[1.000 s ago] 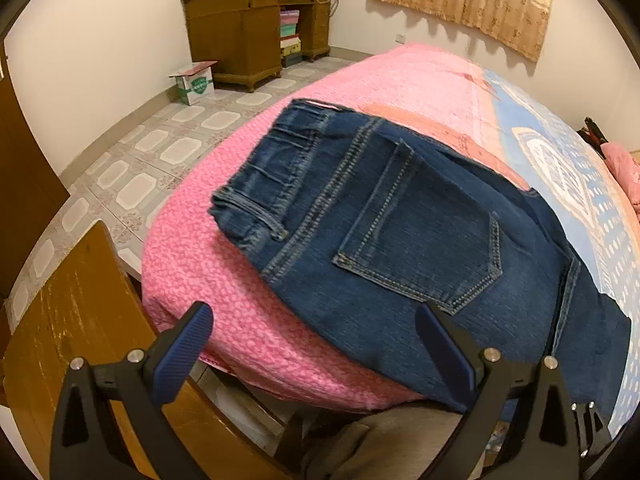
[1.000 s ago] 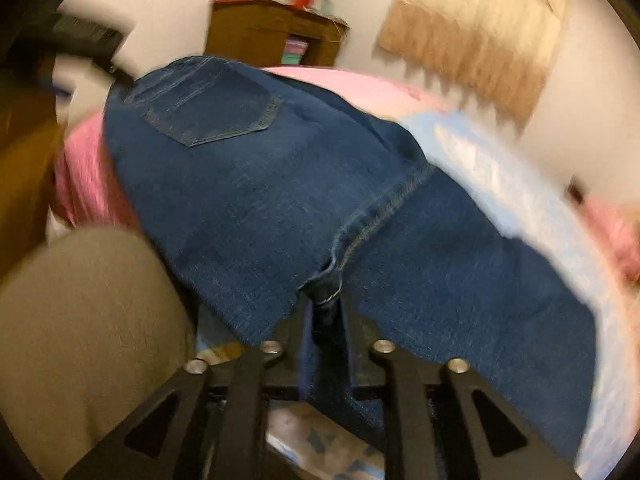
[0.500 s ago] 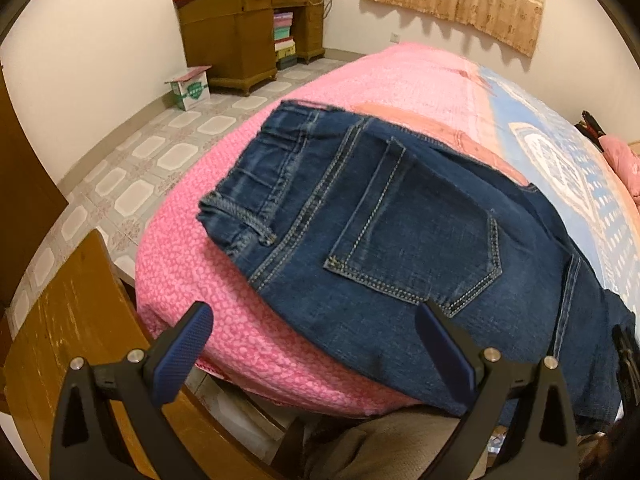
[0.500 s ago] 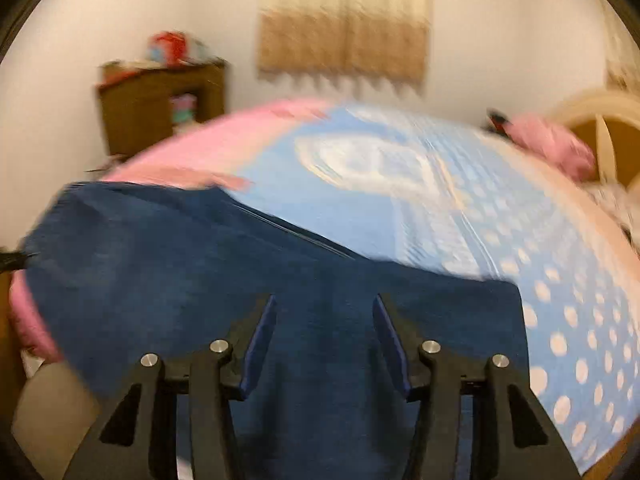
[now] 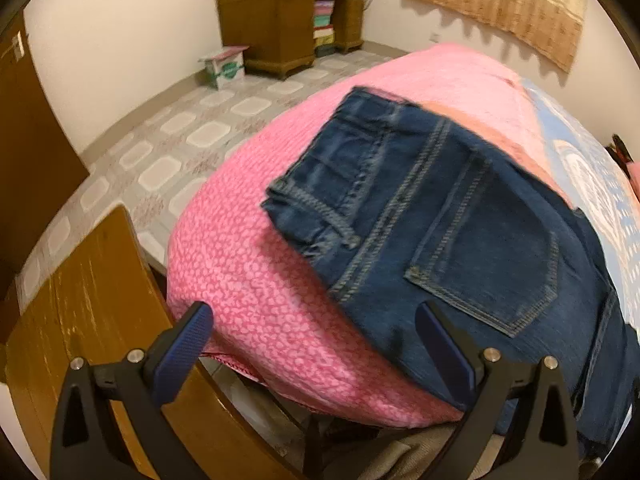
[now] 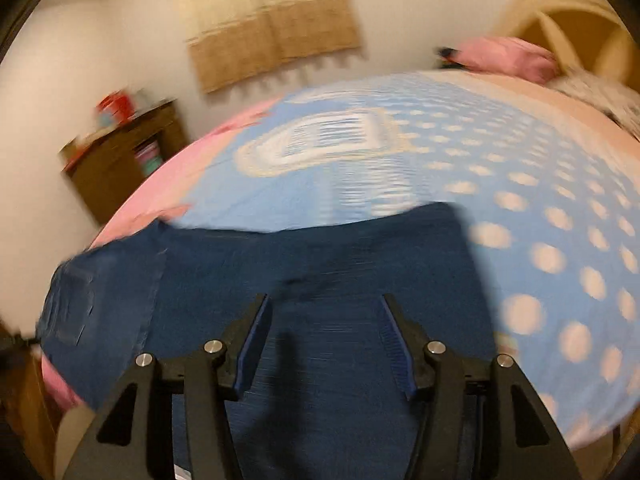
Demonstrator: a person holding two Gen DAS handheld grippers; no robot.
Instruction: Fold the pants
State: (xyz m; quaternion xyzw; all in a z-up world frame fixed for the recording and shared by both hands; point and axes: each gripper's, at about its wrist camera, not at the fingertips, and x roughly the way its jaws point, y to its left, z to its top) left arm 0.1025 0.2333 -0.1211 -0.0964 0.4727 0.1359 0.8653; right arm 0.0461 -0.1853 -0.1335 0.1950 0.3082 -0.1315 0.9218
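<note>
Dark blue jeans lie flat on the bed, back pocket up, waistband toward the pink end. My left gripper hovers open above the near bed edge, its right finger over the denim below the pocket, nothing held. In the right wrist view the folded legs of the jeans spread over the blue dotted sheet. My right gripper hangs above the denim with its jaws opening and nothing pinched between them.
The bed carries a pink cover and a blue dotted sheet. A wooden chair back stands at the near left. A wooden desk and a small box sit on the tiled floor. A pink pillow lies at the headboard.
My right gripper let go of the jeans' seam, opened, and swung right along the legs while rolling. My left gripper shifted slightly left and lower, still open.
</note>
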